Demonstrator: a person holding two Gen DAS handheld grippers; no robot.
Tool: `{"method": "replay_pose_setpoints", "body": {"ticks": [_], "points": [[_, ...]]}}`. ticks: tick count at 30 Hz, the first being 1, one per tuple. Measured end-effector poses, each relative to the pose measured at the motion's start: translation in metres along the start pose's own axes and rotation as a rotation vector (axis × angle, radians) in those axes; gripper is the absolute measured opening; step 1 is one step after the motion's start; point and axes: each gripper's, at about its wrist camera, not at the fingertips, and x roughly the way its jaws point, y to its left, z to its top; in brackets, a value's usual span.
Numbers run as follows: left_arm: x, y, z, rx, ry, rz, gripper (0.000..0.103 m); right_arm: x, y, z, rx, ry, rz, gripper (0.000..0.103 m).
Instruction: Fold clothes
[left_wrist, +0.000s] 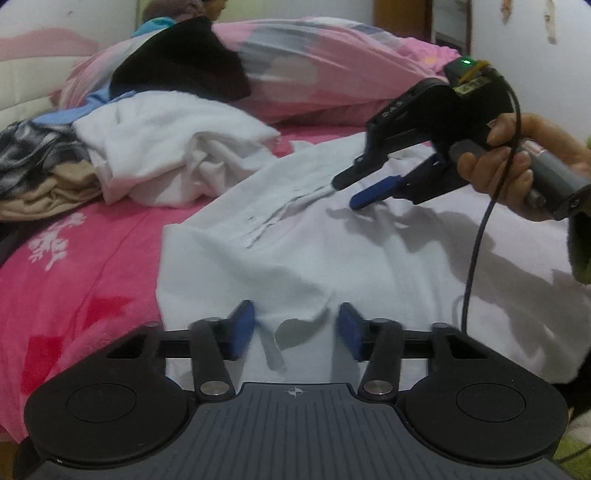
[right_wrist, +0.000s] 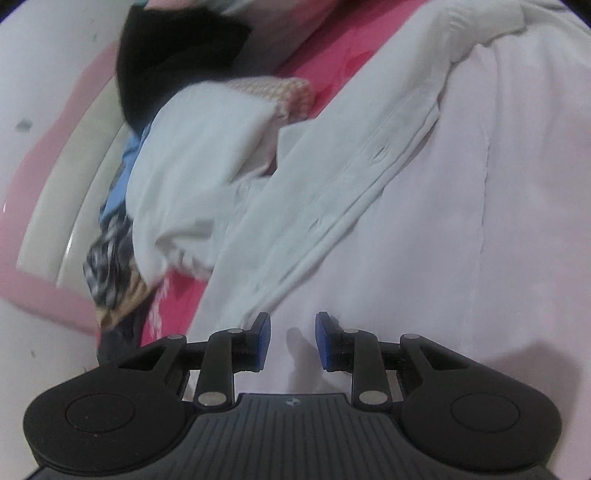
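A white button-up shirt (left_wrist: 332, 258) lies spread on the pink bed cover (left_wrist: 92, 266). My left gripper (left_wrist: 295, 330) hovers low over its near edge. Its blue pads (left_wrist: 242, 328) stand apart, and a small fold of the hem rises between them without being pressed. My right gripper (left_wrist: 345, 192), held by a hand (left_wrist: 517, 166), points down at the shirt's far side with its fingers slightly apart and nothing held. In the right wrist view, the right gripper (right_wrist: 292, 341) sits just above the shirt (right_wrist: 406, 221), beside the button placket (right_wrist: 351, 206).
A heap of unfolded clothes lies at the left: a white garment (left_wrist: 177, 147), a black one (left_wrist: 184, 66), and blue, plaid and tan pieces. A pink patterned quilt (left_wrist: 332, 66) is bunched behind. A cable (left_wrist: 476, 251) hangs from the right gripper over the shirt.
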Motion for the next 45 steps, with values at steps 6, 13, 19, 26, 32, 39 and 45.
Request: {"method": "replay_pose_setpoints", "body": {"ticks": [6,13,19,26,32,39,45], "points": [[-0.020,0.060,-0.003,-0.345,-0.057,-0.046,0.002,0.010,-0.005,0.012,0.069,-0.028,0.004,0.029],[-0.051,0.134,-0.035,-0.766,-0.178,-0.034,0.002,0.007,-0.009,0.015,0.090,-0.038,0.018,0.029],[-0.064,0.141,-0.039,-0.804,-0.229,0.037,0.022,0.013,-0.008,0.013,0.096,-0.008,0.045,0.029],[-0.068,0.118,-0.024,-0.548,-0.216,0.195,0.029,0.016,-0.002,0.011,0.098,0.006,0.080,0.029],[-0.051,0.113,-0.016,-0.401,-0.160,0.253,0.033,0.014,0.000,0.009,0.087,0.014,0.093,0.029],[-0.055,0.107,-0.012,-0.395,-0.183,0.118,0.001,0.005,-0.006,0.007,0.110,0.003,0.106,0.029],[-0.085,0.079,-0.002,-0.409,-0.306,-0.147,0.001,-0.001,-0.015,0.000,0.164,0.050,0.199,0.029]]}}
